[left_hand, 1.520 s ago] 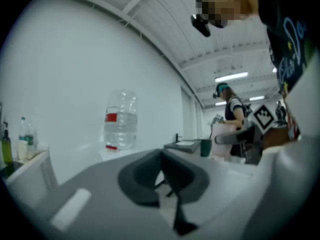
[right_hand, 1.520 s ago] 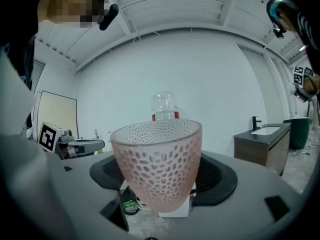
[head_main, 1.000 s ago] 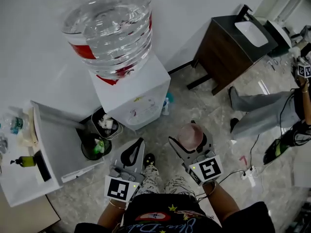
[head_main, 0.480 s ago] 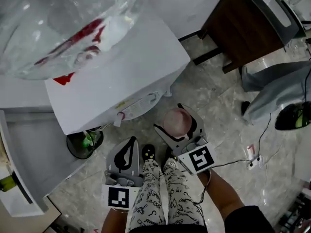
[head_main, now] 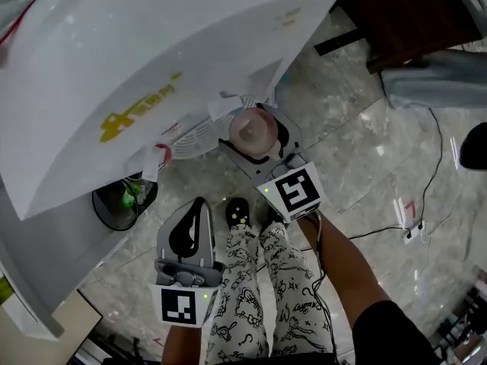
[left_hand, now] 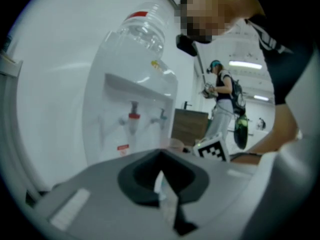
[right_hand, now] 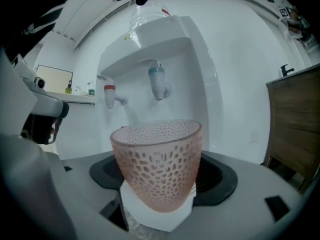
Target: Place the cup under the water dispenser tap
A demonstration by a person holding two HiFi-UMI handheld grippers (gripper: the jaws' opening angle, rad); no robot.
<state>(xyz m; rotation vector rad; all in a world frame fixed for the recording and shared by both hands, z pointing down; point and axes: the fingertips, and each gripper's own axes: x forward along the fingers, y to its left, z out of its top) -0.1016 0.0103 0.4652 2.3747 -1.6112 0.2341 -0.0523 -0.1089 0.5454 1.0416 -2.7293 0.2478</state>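
Note:
A pink, honeycomb-patterned cup [head_main: 250, 130] stands upright in my right gripper [head_main: 255, 139], which is shut on its base. The cup sits just below the front overhang of the white water dispenser [head_main: 152, 59]. In the right gripper view the cup [right_hand: 157, 161] fills the middle, with the blue tap [right_hand: 158, 82] above and behind its rim and the red tap [right_hand: 110, 95] to the left. My left gripper [head_main: 198, 207] hangs lower and nearer to me, shut and holding nothing. Its own view shows both taps, the red tap [left_hand: 133, 120] among them, further off.
A black bin [head_main: 122, 202] with green litter stands left of the dispenser's foot. A dark wooden cabinet [head_main: 411, 10] and someone's grey-trousered legs [head_main: 441, 78] are at the top right. A cable with a power strip [head_main: 411, 230] lies on the marble floor.
My right gripper has carried the cup forward and up to the dispenser's front, close under the taps. The dispenser now fills far more of the head view. The left gripper stayed low.

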